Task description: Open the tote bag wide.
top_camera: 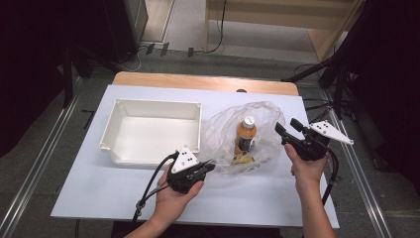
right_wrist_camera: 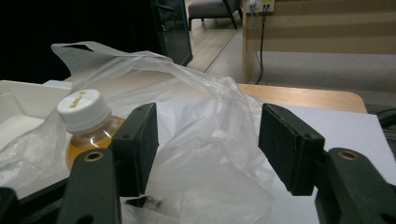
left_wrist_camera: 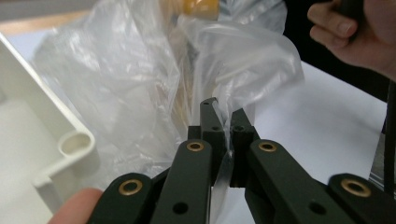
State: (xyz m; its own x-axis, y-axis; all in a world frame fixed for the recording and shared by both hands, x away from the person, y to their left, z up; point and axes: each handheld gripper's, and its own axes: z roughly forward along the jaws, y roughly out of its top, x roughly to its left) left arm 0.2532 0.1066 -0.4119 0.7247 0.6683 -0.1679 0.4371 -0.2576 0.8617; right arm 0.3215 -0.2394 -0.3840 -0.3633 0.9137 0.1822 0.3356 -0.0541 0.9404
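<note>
A: Fingers first. Left gripper (left_wrist_camera: pixel 223 122): pads pinched tight on a fold of the clear plastic bag (left_wrist_camera: pixel 140 79), film trapped between them, near edge of bag. Right gripper (right_wrist_camera: pixel 208 149): jaws stand apart, nothing pressed; bag film lies ahead of them and between, not gripped.

B: Item held?

A: Bag only. Inside it: 1 bottle (top_camera: pixel 245 135), amber drink, white cap (right_wrist_camera: pixel 80 109), upright, mid-bag. Some small yellowish bits at its base, can't ID.

B: Location?

A: Bag sits on the white table sheet (top_camera: pixel 99 198), just right of the white plastic bin (top_camera: pixel 121 104), between the two grippers. Bin holds nothing that I can see.

B: Step in hand?

A: Reads as opening or stripping the bag off the bottle. Left has its corner; right isn't on yet.

B: Next move needs?

A: Right to close on the opposite lip, film only, clear of the bottle. Then pull apart gently; thin film may tear or slip, and the bottle could tip.

B: Labels, writing?

A: Cap top has faint yellow print, illegible. Bottle label blurred through film. No brand readable. Far bkgd: wood table edge (top_camera: pixel 198 79), cables on the floor.
</note>
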